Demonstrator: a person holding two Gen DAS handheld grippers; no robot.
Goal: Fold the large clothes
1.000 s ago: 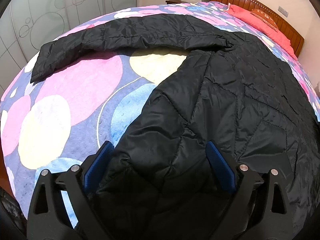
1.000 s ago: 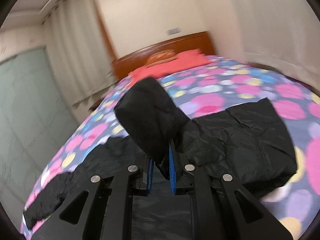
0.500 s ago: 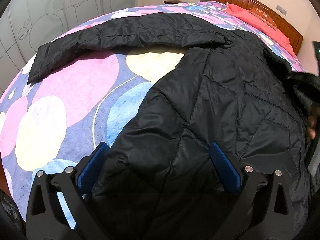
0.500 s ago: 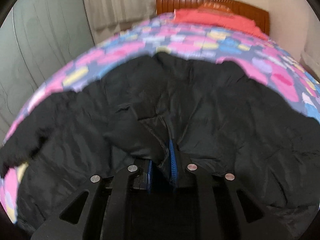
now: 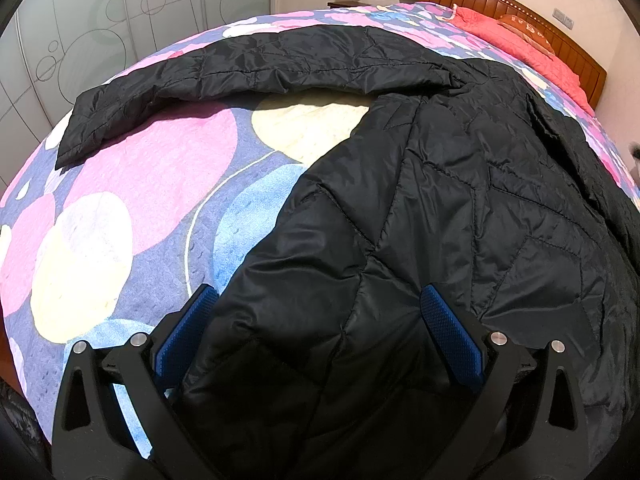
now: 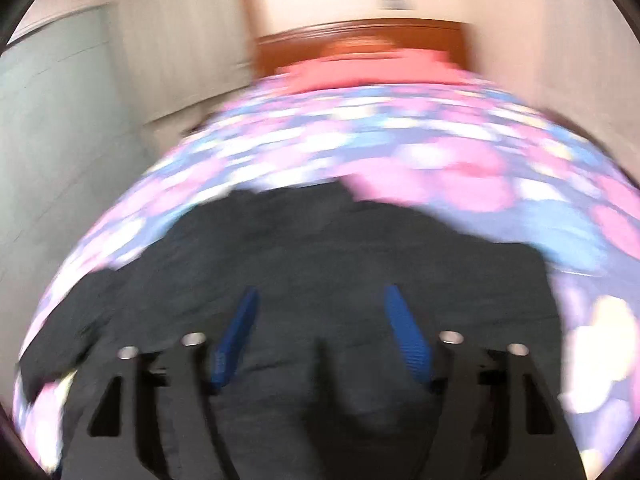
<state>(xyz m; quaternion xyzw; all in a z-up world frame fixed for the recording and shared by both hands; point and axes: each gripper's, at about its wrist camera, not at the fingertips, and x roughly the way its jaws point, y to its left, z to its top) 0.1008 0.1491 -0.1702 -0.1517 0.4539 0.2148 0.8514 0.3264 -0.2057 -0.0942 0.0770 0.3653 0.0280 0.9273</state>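
Left wrist view: the black quilted jacket [image 5: 440,200] lies spread on the bed [image 5: 140,200], one sleeve [image 5: 240,68] stretched toward the headboard [image 5: 520,4]. The left tool [image 5: 316,336] straddles the hem, released; the right tool [image 6: 320,332] is opening over it, empty. Soft, puffy, slippery; grip seams or cuffs.

My bed [image 5: 120,216] wears a quilt of pink, cream and blue circles. Ahead of my left tongs the black quilted jacket [image 5: 460,208] lies flat on it — one sleeve [image 5: 248,68] stretched leftward — with a red pillow [image 5: 524,40] beyond, by the headboard.
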